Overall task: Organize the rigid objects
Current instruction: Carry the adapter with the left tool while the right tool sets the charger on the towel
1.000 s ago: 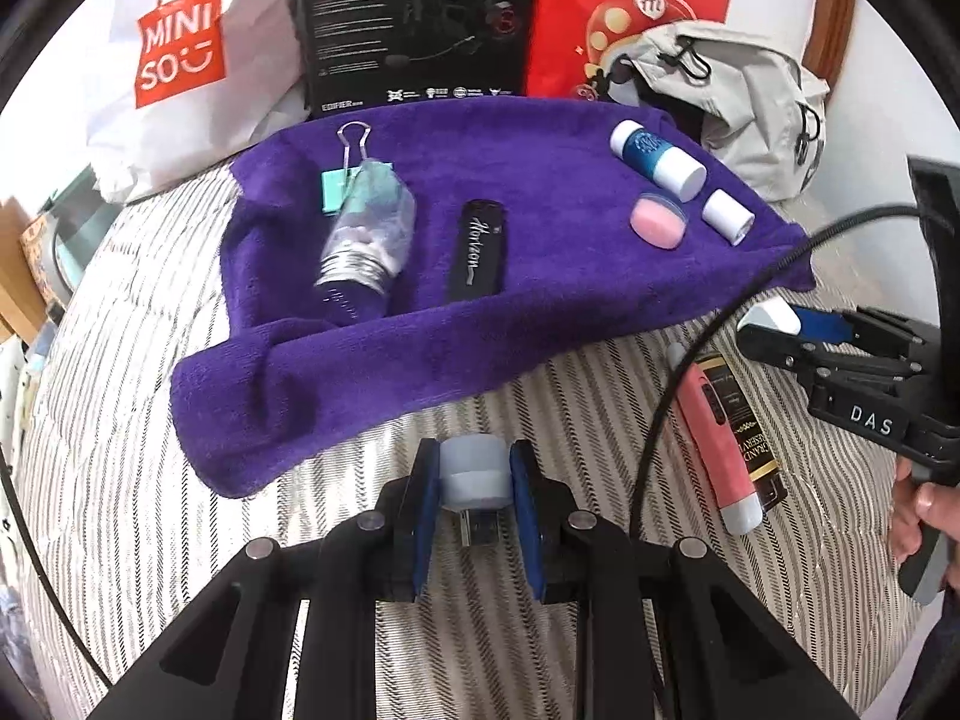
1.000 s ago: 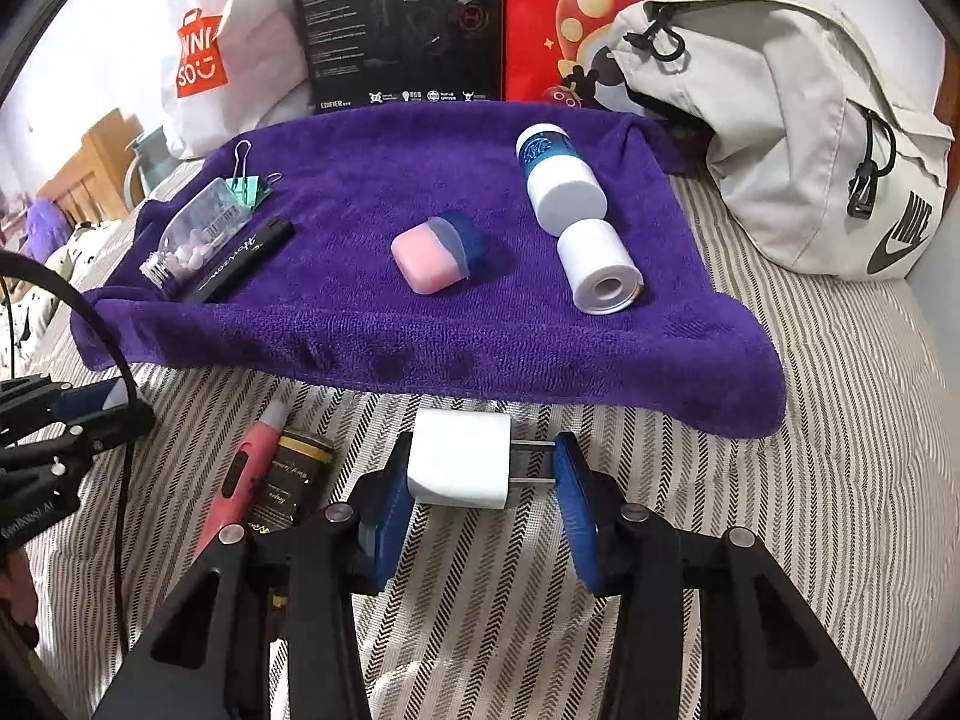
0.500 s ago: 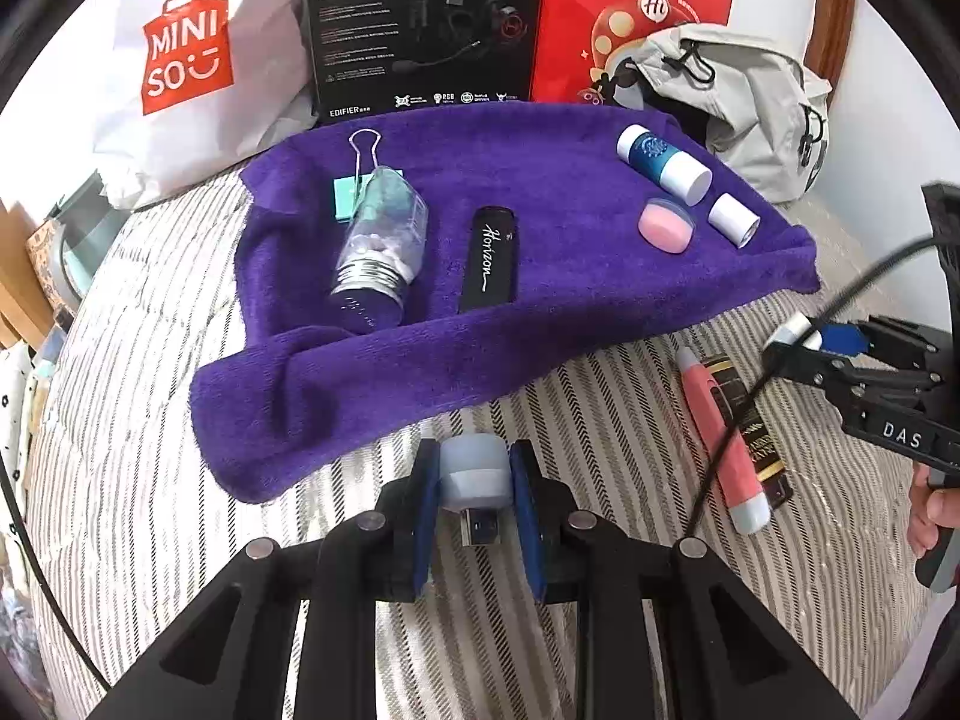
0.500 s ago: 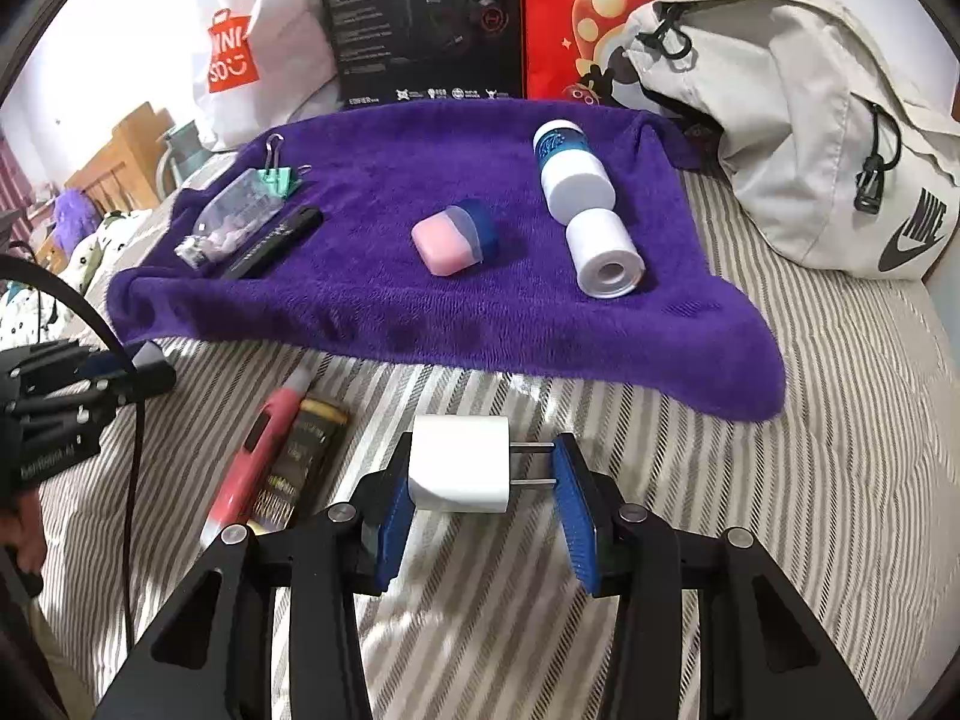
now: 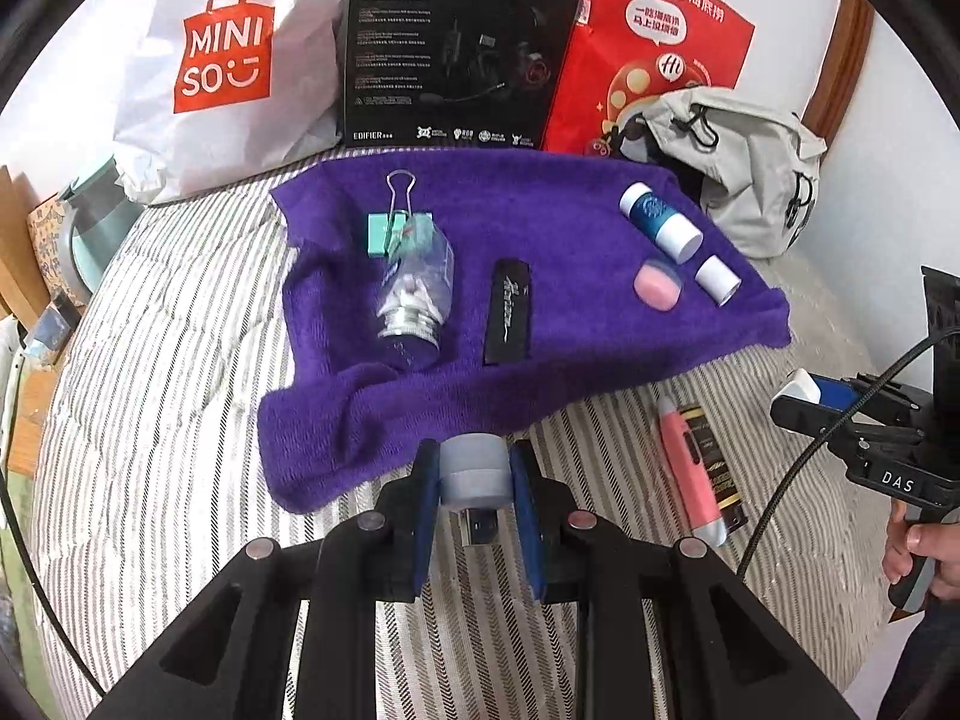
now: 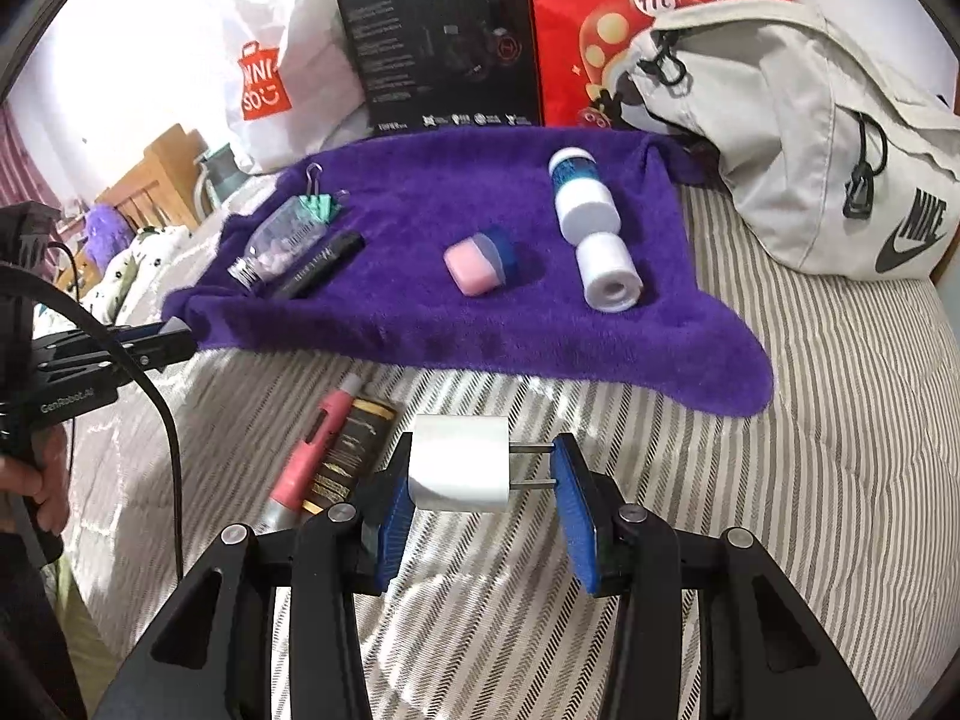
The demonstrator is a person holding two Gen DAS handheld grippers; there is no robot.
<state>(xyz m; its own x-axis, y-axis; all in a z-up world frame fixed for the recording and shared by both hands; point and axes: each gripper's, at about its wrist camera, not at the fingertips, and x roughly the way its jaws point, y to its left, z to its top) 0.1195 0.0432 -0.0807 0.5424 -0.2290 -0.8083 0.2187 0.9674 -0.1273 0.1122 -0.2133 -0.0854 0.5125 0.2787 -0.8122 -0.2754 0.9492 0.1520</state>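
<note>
My left gripper (image 5: 474,477) is shut on a small grey USB adapter (image 5: 474,471), held above the striped bed just short of the purple towel (image 5: 570,354). My right gripper (image 6: 480,474) is shut on a white wall charger (image 6: 459,462), its prongs against the right pad. On the towel lie a green binder clip (image 5: 393,228), a clear bottle (image 5: 414,294), a black stick (image 5: 510,312), a pink case (image 6: 474,264), a blue-white bottle (image 6: 579,198) and a white cap (image 6: 609,273). A pink pen (image 6: 312,450) and a dark tube (image 6: 348,450) lie on the bed.
A white shopping bag (image 5: 222,60), a black box (image 5: 456,42) and a red bag (image 5: 654,42) stand behind the towel. A grey backpack (image 6: 798,138) sits at the back right. The other gripper and a hand (image 5: 924,546) show at the right edge of the left wrist view.
Both grippers have drawn back and risen a little, so the towel looks farther off. Each still holds its object; nothing on the towel moved.
</note>
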